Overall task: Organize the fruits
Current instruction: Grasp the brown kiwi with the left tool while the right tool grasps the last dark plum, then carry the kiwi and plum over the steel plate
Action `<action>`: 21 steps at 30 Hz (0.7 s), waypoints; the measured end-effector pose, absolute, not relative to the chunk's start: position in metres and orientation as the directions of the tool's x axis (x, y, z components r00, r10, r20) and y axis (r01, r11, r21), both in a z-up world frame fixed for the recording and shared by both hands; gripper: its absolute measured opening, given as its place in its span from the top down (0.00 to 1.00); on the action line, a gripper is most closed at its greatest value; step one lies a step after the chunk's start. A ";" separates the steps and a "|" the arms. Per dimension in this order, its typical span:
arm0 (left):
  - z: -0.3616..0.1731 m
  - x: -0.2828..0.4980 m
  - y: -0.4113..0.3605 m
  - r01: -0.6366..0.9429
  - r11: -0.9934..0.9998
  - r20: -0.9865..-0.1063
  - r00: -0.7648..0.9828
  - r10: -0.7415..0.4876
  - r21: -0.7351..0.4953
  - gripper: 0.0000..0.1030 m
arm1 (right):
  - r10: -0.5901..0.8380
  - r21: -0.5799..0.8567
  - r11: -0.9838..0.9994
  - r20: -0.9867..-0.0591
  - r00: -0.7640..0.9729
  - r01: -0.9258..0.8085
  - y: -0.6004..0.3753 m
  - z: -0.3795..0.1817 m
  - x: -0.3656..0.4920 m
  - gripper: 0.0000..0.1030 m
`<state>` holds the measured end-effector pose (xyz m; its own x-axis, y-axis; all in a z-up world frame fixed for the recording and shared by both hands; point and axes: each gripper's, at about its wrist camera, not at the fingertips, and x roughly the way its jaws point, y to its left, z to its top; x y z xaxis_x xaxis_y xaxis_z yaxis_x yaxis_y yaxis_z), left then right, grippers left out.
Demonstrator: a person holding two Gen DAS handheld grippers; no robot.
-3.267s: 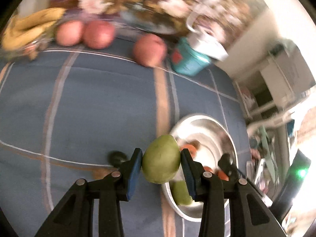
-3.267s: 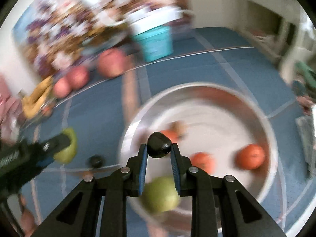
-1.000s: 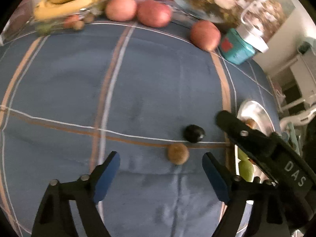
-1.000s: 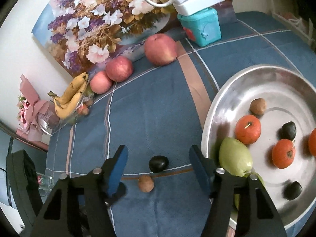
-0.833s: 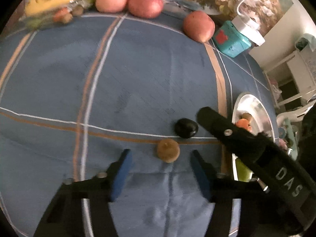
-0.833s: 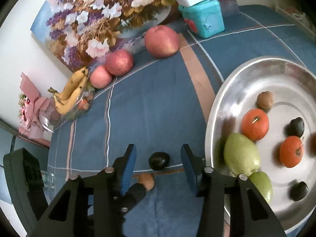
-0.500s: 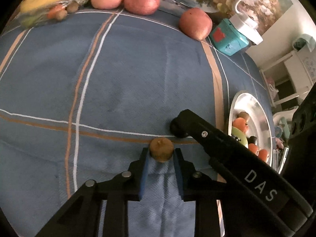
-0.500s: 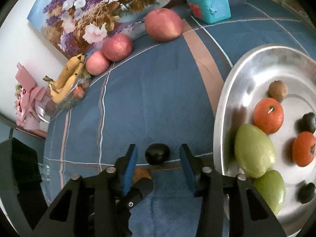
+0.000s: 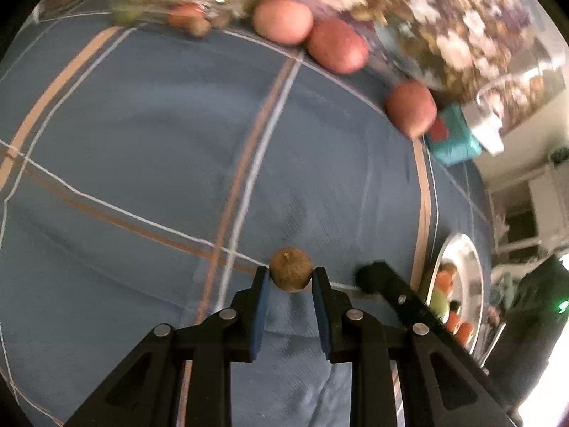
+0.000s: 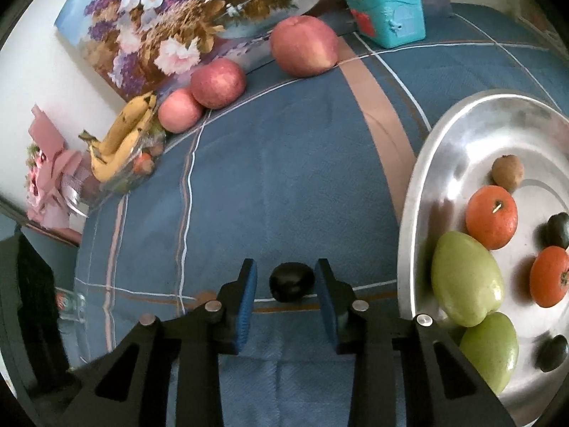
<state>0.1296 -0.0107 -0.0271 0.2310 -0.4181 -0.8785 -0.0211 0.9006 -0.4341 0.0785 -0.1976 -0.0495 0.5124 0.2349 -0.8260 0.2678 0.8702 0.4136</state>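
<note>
A: We see the brown fruit (image 9: 291,273) clamped in the left hand-held gripper (image 9: 290,293), stem nub facing the camera; it is near-round, so we cannot tell its long axis.

B: We see the right hand-held gripper (image 10: 287,290) closing around the dark fruit (image 10: 291,281) on the blue cloth (image 10: 284,163), pads apart from it. The steel tray (image 10: 419,192) beside it holds green, orange, dark and brown fruits.

My left gripper (image 9: 290,279) points steeply down at the cloth, its blue pads clamped against both sides of the small brown fruit (image 9: 291,273) at their tips. My right gripper (image 10: 286,283) angles down just beside it, jaws closing, with the dark fruit (image 10: 291,281) between the pads and narrow gaps on either side. In the left wrist view its black finger (image 9: 387,286) crosses low on the right.
</note>
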 end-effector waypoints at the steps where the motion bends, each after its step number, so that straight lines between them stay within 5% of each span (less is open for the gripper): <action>1: -0.025 0.130 -0.008 -0.026 0.900 -0.877 0.240 -0.416 -0.435 0.75 | 0.229 0.404 0.875 -0.830 0.509 0.266 -0.196 -0.050 0.079 0.66; 21: -0.017 0.129 0.000 -0.053 0.886 -0.864 0.257 -0.433 -0.460 0.75 | 0.152 0.294 0.924 -0.869 0.470 0.243 -0.189 -0.052 0.080 0.73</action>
<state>0.1289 -0.0003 -0.0169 0.2565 -0.4330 -0.8641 -0.0532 0.8864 -0.4599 0.0803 -0.1888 -0.0522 0.4705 0.1524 -0.8691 0.2431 0.9245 0.2937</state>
